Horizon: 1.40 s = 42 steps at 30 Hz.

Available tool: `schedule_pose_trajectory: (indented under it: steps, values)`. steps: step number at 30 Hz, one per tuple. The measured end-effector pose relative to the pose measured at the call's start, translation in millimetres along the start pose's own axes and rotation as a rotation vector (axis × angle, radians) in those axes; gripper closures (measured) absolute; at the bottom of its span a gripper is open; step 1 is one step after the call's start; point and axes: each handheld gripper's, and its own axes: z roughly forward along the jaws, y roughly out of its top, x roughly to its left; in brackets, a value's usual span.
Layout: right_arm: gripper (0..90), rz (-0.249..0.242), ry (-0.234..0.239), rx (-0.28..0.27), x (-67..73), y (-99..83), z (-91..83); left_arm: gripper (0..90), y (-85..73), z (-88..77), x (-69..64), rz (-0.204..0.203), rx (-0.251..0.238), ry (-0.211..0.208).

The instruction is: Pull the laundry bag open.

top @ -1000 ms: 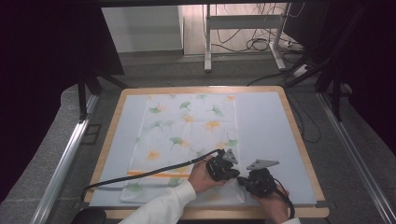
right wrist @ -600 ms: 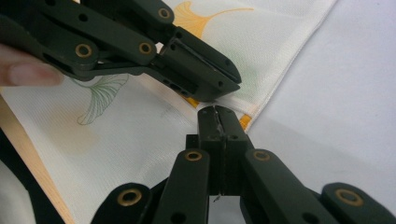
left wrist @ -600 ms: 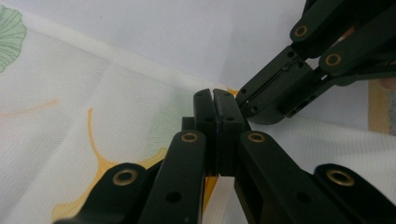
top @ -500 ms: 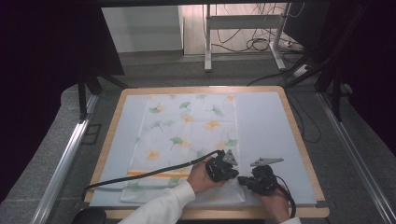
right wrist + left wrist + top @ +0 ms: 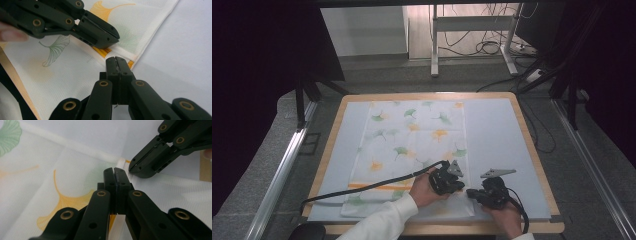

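A white cloth (image 5: 412, 140) printed with green and orange ginkgo leaves lies flat on a pale blue mat (image 5: 497, 135). Both grippers meet tip to tip at its right edge near the front, by an orange stripe. My left gripper (image 5: 460, 185) points right, jaws pressed together over the hem (image 5: 114, 169). My right gripper (image 5: 470, 192) points left, jaws also together at the cloth's edge (image 5: 116, 58). Whether either pinches fabric cannot be told. Each gripper view shows the other gripper's shut tip, the right gripper (image 5: 130, 168) and the left gripper (image 5: 113, 41), touching the cloth (image 5: 70, 70).
The mat covers a table with a wooden rim (image 5: 532, 150). A black cable (image 5: 372, 187) trails left from the left gripper across the cloth's front end. Metal rails (image 5: 282, 170) flank the table, and desk legs with cables (image 5: 482, 47) stand beyond it.
Both grippers have shifted slightly left and toward the front edge, staying close together at the cloth's right edge. The cloth lies as before.
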Motion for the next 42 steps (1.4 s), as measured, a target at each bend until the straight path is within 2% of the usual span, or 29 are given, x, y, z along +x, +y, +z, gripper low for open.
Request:
schedule_pose_trajectory:
  steps: [2,6,19,22,26,32,42]
  values:
    - [89.6,0.0,0.001,0.0,-0.1,0.0,0.0,90.0,-2.4,-1.5,2.3,-0.009,-0.003,-0.004]
    - [89.6,0.0,0.004,0.003,-0.5,0.2,-0.2,90.0,-2.8,-3.7,-0.3,0.015,0.007,0.016]
    - [89.6,0.004,0.01,0.002,-1.2,0.1,-0.2,90.0,-4.1,-6.3,-1.5,0.031,0.021,0.037]
    - [89.6,0.003,0.01,0.001,-1.4,0.0,-0.2,90.0,-5.3,-7.0,-1.3,0.026,0.016,0.036]
    - [89.6,0.005,0.012,0.002,-1.8,0.0,-0.3,90.0,-10.3,-10.1,3.9,-0.005,0.009,0.021]
    - [89.6,0.005,0.012,0.0,-2.2,-0.1,-0.2,90.0,-11.8,-12.3,3.0,0.013,0.016,0.038]
    - [89.6,0.006,0.016,0.0,-2.6,-0.2,-0.2,90.0,-12.4,-13.6,1.9,0.018,0.024,0.048]
